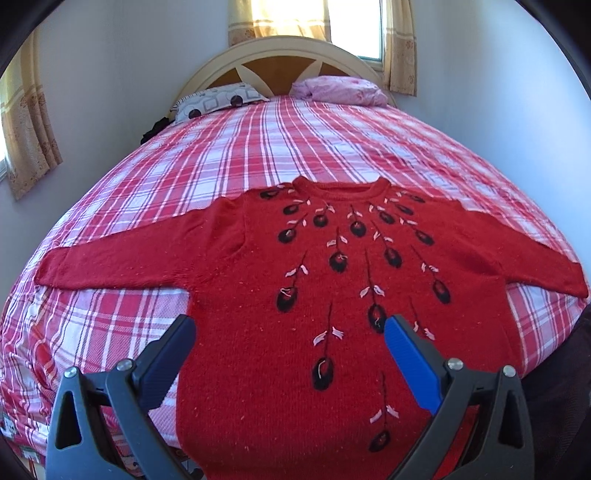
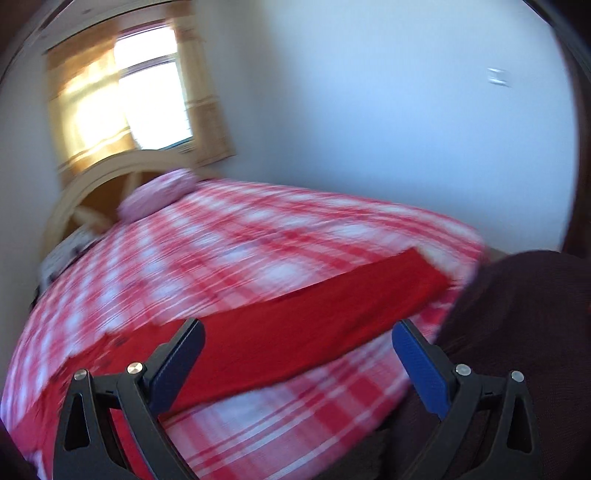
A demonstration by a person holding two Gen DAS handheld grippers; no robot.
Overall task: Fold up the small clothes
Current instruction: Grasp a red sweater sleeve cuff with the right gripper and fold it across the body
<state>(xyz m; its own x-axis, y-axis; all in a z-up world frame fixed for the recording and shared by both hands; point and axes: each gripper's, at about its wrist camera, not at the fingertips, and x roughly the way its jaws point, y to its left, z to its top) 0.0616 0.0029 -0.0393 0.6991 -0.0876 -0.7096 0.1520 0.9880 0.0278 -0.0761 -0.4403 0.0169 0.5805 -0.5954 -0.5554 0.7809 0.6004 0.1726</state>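
A bed [image 1: 207, 155] covered by a red-and-white plaid sheet is seen filling both views, and it is taken as the landmark here. At its far end a curved headboard [image 1: 280, 55] is set against the wall, with a curtained window [image 1: 295, 18] above it. A red knitted sweater [image 1: 295, 295] with dark flower motifs is laid flat, front up, across the near part of the bed, its neck turned toward the headboard and both sleeves spread out to the sides; its hem hangs at the bed's near edge. In the blurred right wrist view one sleeve [image 2: 314, 325] is seen stretched across the bed toward its right edge. A patterned pillow [image 1: 218, 99] and a pink pillow [image 1: 340, 88] are placed at the head of the bed, just below the headboard. A dark garment [image 2: 517, 314], seemingly worn by the person, is seen at the right edge of the bed. The left gripper [image 1: 290, 332] is held over the sweater's lower body at the near end of the bed, its jaws spread wide and nothing pinched. The right gripper [image 2: 299, 336] is held above the sleeve, likewise spread wide and empty.
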